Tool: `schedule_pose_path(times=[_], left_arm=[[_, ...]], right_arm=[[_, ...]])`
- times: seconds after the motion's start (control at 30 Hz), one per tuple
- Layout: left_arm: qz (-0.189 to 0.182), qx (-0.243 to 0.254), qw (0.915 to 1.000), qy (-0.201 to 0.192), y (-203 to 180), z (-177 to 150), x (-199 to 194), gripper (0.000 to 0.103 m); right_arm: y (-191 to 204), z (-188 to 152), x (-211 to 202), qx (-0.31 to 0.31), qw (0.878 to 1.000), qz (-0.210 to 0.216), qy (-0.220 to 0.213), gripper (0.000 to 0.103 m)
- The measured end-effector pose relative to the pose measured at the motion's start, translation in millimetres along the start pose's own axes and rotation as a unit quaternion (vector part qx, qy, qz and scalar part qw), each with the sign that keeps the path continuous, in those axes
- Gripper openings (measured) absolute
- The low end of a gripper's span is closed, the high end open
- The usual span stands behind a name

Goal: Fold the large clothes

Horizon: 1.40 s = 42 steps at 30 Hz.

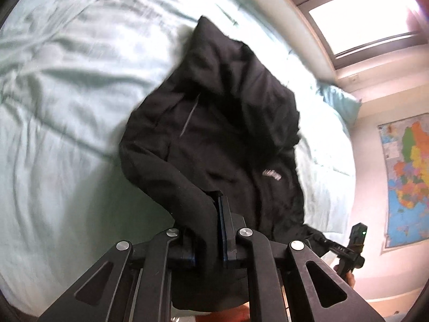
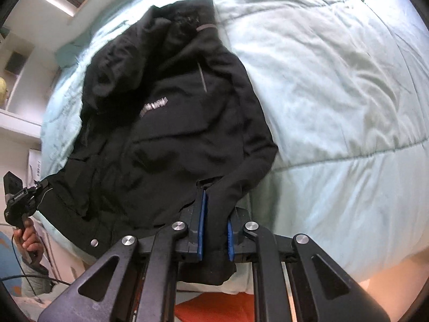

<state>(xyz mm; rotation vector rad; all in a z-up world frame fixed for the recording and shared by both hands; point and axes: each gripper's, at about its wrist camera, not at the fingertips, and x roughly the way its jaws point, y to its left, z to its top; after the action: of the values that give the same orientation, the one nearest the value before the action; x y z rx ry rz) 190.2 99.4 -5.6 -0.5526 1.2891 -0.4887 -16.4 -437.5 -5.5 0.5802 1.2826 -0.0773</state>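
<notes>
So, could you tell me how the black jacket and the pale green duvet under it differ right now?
The black jacket is dark and bunched into deep folds, while the pale green duvet is light and spread fairly flat with shallow creases. The jacket's near edge is clamped in the left gripper and the right gripper; the duvet is gripped by neither. The jacket covers only part of the duvet, which extends well beyond it. Both are soft fabric.
</notes>
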Motion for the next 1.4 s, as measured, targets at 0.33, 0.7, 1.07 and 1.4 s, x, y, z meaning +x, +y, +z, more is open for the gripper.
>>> schedule_pose_path(times=[0.33,0.7,1.07,1.4], left_arm=[[-0.03,0.009,0.9982,-0.052,-26.8,54.7,-22.4,0.013],[-0.037,0.027,0.993,-0.109,-64.0,132.3,-37.6,0.014],[0.001,-0.055,0.9957,-0.075,-32.9,270.7,78.9,0.018],[0.056,-0.076,0.9954,0.019,14.8,312.0,209.5,0.019]], right_arm=[[7.9,35.7,-44.0,0.022,0.997,0.038,-0.057,0.016],[35.9,130.5,-75.4,0.006,0.987,0.076,-0.139,0.016],[32.0,284.4,-12.0,0.065,0.987,0.068,-0.133,0.023],[20.5,359.1,142.9,0.086,0.996,0.003,-0.029,0.033]])
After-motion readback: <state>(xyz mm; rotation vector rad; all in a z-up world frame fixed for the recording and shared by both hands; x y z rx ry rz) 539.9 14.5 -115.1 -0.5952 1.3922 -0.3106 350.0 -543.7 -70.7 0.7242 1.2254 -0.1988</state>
